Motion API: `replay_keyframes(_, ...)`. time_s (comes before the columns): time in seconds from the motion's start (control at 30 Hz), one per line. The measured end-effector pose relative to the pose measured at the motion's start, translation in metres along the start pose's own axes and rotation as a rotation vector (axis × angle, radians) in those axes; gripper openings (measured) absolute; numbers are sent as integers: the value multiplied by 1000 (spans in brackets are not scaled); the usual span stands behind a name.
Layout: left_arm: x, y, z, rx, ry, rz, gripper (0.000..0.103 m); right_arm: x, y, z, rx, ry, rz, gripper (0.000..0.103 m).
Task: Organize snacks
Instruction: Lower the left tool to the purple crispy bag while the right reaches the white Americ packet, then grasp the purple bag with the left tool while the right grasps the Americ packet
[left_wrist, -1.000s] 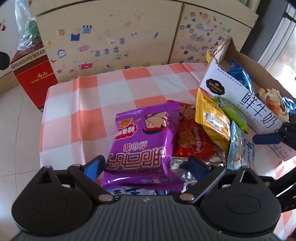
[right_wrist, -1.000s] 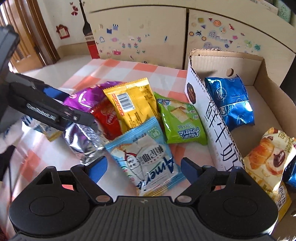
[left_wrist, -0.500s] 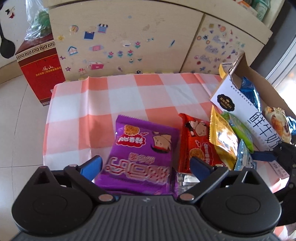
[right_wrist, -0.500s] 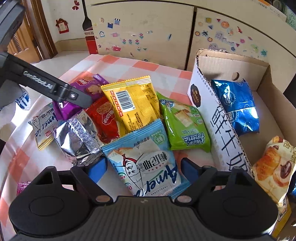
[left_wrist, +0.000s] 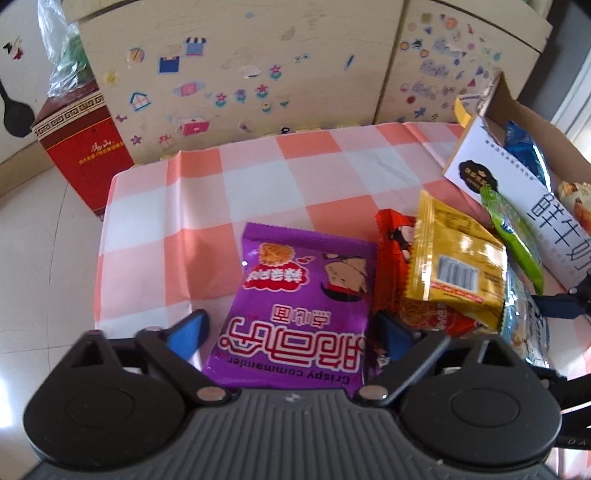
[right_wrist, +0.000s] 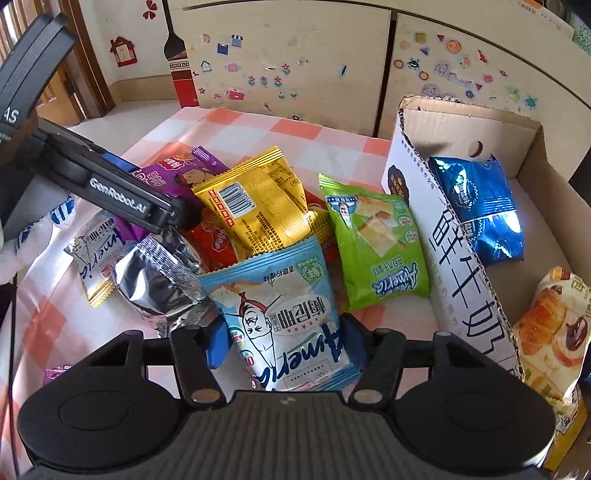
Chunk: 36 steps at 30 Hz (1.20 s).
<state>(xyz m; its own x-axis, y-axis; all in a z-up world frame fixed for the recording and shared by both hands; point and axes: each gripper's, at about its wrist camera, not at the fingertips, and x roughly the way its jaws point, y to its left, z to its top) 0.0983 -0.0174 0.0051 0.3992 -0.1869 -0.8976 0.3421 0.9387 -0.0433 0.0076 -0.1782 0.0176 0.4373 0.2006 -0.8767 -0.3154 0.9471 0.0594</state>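
Note:
My left gripper (left_wrist: 291, 328) has its jaws around a purple snack packet (left_wrist: 299, 302), the blue pads close against its sides. A red packet (left_wrist: 391, 258) and a yellow packet (left_wrist: 454, 269) lie to its right. My right gripper (right_wrist: 284, 345) has closed on a light blue cracker packet (right_wrist: 284, 314). A green packet (right_wrist: 376, 247) leans beside the cardboard box (right_wrist: 454, 266), which holds a dark blue packet (right_wrist: 480, 206) and a croissant packet (right_wrist: 550, 325).
The snacks lie on a small table with an orange checked cloth (left_wrist: 258, 177). A silver packet (right_wrist: 159, 280) and a white packet (right_wrist: 92, 251) lie at the left. A stickered cabinet (left_wrist: 240, 59) stands behind, and a red box (left_wrist: 81, 140) sits on the floor.
My left gripper lowered the purple packet toward the table and narrowed on it. My right gripper moved onto the light blue packet and its jaws closed against it.

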Motion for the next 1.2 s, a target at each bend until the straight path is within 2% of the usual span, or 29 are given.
replay_keyframes(0.07, -1, -2, -2, 20, -3, 7, 72, -1, 1, 1, 2, -1, 3, 67)
replay_keyframes(0.17, -5, -5, -4, 67, -29, 9, 65, -3, 2, 2, 9, -2, -4, 66)
replay_keyframes(0.67, -24, -1, -8, 56, -87, 0, 64, -21, 2, 8, 40, -66, -5, 65)
replay_keyframes(0.93, -41, -1, -5, 60, -145, 31, 64, -30, 4, 11, 42, -101, -1, 65)
replay_keyframes(1.2, -47, -2, -3, 58, -169, 48, 64, -34, 6, 12, 42, -121, -5, 65)
